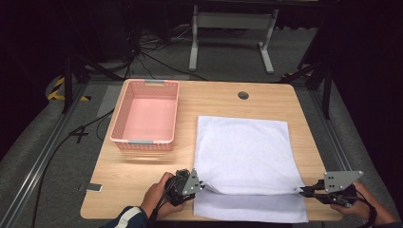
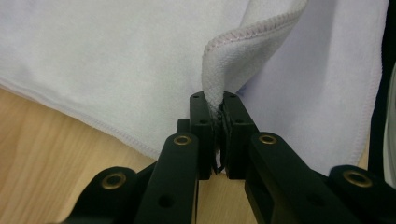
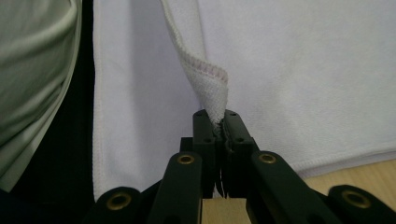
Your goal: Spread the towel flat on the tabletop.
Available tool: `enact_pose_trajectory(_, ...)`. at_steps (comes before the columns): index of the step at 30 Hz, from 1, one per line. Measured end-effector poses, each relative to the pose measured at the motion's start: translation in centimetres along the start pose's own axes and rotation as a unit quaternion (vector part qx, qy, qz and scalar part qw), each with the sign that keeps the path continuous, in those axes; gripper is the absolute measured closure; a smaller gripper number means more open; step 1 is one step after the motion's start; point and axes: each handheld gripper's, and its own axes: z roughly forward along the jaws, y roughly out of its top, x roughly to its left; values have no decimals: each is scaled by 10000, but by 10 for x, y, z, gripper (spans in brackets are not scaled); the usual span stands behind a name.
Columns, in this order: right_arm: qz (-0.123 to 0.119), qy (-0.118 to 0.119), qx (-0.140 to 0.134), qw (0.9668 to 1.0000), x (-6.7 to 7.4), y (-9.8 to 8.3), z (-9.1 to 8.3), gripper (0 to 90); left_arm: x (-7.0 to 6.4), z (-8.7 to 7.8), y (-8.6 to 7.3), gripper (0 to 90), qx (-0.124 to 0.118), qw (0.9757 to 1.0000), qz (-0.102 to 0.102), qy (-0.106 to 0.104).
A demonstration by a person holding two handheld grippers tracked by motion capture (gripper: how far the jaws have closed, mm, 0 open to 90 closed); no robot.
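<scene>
A white towel (image 1: 244, 152) lies on the right half of the wooden table (image 1: 214, 97), its top layer folded toward the near edge over a lower layer. My left gripper (image 1: 201, 185) is shut on the towel's near-left corner (image 2: 219, 79), which rises pinched between the jaws. At the near right, my right gripper (image 1: 303, 191) is shut on the other corner (image 3: 210, 88). Both corners are held just above the lower layer of the towel (image 1: 249, 209).
A pink plastic basket (image 1: 146, 115) stands empty at the table's far left. A round cable hole (image 1: 243, 95) sits near the far edge. The person's hands come in at the bottom. A white frame leg (image 1: 194, 40) stands on the floor beyond.
</scene>
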Motion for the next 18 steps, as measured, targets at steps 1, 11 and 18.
enact_pose_trajectory(1, 19, 20, 112, 9999, 0, -1, 4, 860, 0, 6, -1, 853, 147, 9999, 53, -21)
enact_pose_trajectory(11, 79, 19, 593, 9982, -12, -4, 37, 861, 22, 26, 2, 859, 463, 9986, 50, 269)
enact_pose_trajectory(18, 297, -515, 522, 9969, -34, 1, 45, 859, 47, 34, 8, 860, 474, 9982, -66, 359)
